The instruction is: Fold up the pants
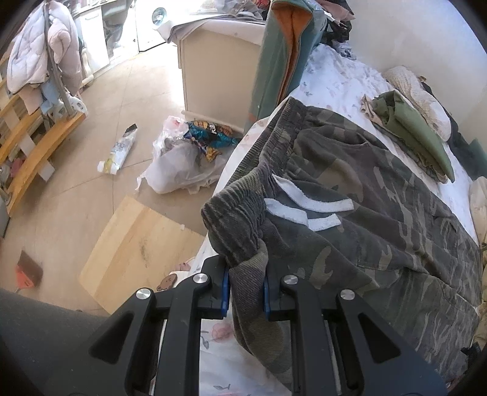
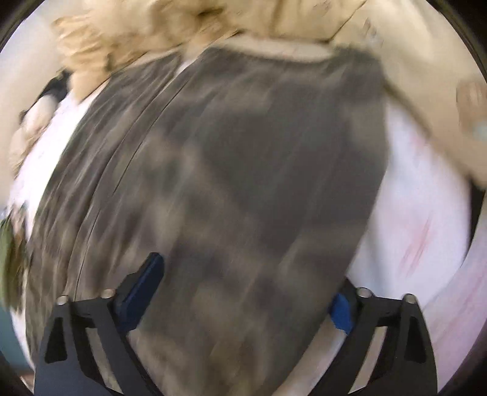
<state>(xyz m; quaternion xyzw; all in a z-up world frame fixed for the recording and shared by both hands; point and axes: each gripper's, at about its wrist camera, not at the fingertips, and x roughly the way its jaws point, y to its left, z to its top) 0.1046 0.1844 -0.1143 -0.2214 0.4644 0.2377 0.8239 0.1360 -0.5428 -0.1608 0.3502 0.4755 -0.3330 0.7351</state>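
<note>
The left gripper (image 1: 246,289) is pressed nearly together and pinches a bunched fold of the pants (image 1: 365,207) at one end of the waistband (image 1: 240,213). Cloth fills the narrow gap between its blue pads (image 1: 225,291), and the gathered corner stands up just above the fingers. From that pinch the pants run away across the bed (image 1: 331,76), lying mostly flat, camouflage in grey-green, with white drawstrings (image 1: 307,208) loose on top near the waistband.

The right gripper (image 2: 240,292) is spread wide. Its view is heavily blurred. A pant leg (image 2: 243,182) lies below and between its two fingers, but its pads (image 2: 143,289) stand apart at either side of the cloth and do not press on it. Whether the fingertips touch the fabric cannot be told through the blur. The leg lies flat on the pale sheet (image 2: 411,198), with beige bedding (image 2: 182,27) bunched at its far end.

On the bed beyond the pants, near the wall, lies a folded olive garment (image 1: 417,134). On the floor (image 1: 137,91) beside the bed are a white plastic bag (image 1: 179,164) with snack wrappers spilling from it, a wooden board (image 1: 134,252) and a cream cabinet (image 1: 219,70). Padded jackets (image 1: 39,51) hang on a rack at the left.
</note>
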